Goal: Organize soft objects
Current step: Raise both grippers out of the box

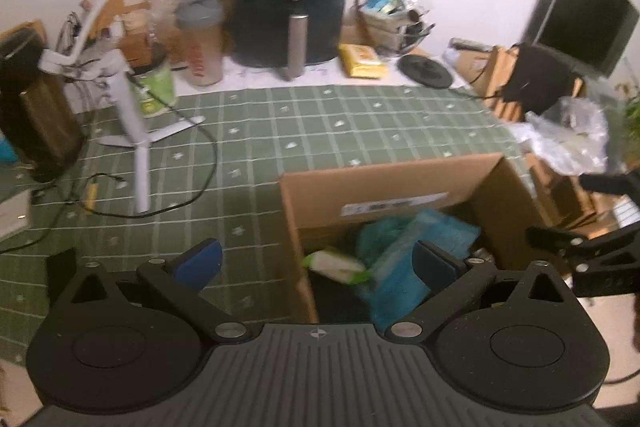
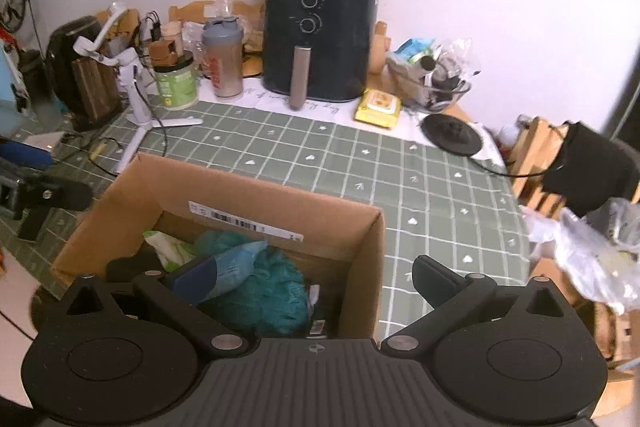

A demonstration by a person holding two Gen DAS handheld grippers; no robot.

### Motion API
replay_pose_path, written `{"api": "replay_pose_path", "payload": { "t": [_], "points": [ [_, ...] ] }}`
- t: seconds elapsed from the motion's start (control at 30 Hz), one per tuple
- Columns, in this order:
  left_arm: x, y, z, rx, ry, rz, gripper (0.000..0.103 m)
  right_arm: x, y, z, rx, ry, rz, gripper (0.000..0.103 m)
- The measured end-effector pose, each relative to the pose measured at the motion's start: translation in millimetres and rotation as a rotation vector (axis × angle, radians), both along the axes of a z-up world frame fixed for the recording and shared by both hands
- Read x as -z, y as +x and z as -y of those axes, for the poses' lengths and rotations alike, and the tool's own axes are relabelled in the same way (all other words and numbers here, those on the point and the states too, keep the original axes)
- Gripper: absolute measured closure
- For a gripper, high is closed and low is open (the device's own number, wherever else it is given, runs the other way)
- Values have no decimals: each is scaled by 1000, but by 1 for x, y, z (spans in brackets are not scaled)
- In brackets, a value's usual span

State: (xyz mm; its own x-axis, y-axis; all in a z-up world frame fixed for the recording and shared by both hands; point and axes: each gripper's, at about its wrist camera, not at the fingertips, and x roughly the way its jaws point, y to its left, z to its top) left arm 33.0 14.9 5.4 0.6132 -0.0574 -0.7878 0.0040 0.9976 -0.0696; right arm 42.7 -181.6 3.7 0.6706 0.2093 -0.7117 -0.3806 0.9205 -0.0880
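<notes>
An open cardboard box (image 2: pixel 360 255) stands on the green checked tablecloth (image 2: pixel 400 171) near the table's front edge, and the soft things lie inside it: a teal fluffy cloth (image 2: pixel 264 291), a light blue pouch (image 2: pixel 236 263) lying on top of it, and a white-and-green packet (image 2: pixel 170 247) toward the box's left wall. The left gripper (image 1: pixel 320 261) hangs over the box's left wall with its jaws spread wide and nothing pressed between them, a blurred blue-green piece (image 1: pixel 394 247) just off its right finger. The right gripper (image 2: pixel 316 277) is likewise wide open and empty, straddling the box's right wall, its left finger over the pouch.
</notes>
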Motion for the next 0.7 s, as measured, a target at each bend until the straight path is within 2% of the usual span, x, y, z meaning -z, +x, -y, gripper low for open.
{"api": "replay_pose_path", "payload": {
  "t": [0.1, 0.3, 0.57, 0.7],
  "points": [
    [0, -3, 0, -20, 42, -17, 0, -1, -4, -6, 4, -14, -6, 0],
    [0, -11, 2, -48, 82, -31, 0, 2, 5, -7, 26, 49, -160, 0],
    [3, -19, 17, -59, 82, -45, 0, 15, 1, -4, 51, -24, -283, 0],
    [8, -21, 29, -45, 93, -88, 0, 25, -4, 6, 77, -43, -337, 0]
  ]
}}
